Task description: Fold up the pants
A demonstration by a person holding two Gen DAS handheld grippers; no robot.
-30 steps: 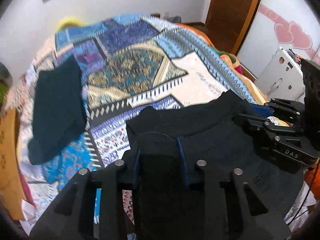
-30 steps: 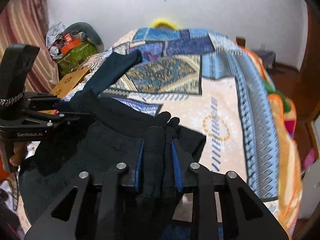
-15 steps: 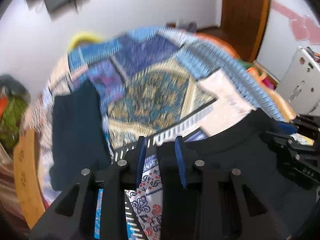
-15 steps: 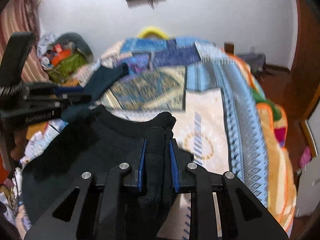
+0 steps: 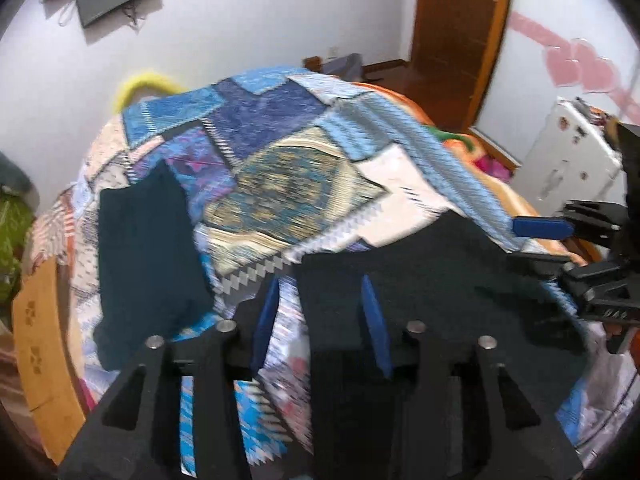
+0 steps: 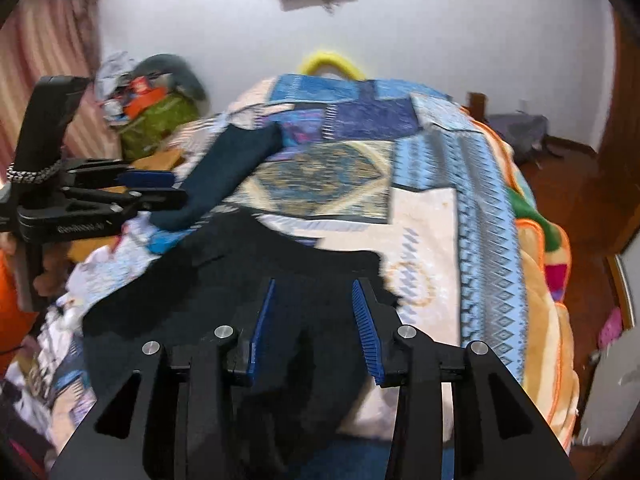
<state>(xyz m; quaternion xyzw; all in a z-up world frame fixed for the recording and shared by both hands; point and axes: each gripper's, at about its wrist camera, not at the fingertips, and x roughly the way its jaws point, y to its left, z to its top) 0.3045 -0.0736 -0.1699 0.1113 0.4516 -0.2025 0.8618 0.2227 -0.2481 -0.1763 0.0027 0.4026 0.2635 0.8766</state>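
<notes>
Now my left claw (image 5: 320, 312) has its jaws parted, and they have just been opening; the near-left corner of the black pants (image 5: 420, 288) lies below the gap, with neither blue pad (image 5: 374, 320) pressing on it. My right claw (image 6: 316, 320) is the same: jaws just opened, spread over the cloth without gripping it. The pants lie flat on the bed's near edge, soft and matte, so dark that folds and seams are lost; their near end is hidden under my claws' black frames in both views. Motion blur smears the quilt (image 5: 280, 184), a patchwork of blue, cream and gold with zigzag borders.

In the left view a folded dark teal garment (image 5: 144, 248) lies at nine o'clock, apart from the pants, and the right claw comes in at three o'clock, partly cut off. A wooden door (image 5: 456, 32) and a white cabinet (image 5: 568, 164) show only there.

The right view alone shows a striped curtain (image 6: 48, 60) and a heap of clutter (image 6: 152, 96) at ten o'clock, with the left claw at nine.
</notes>
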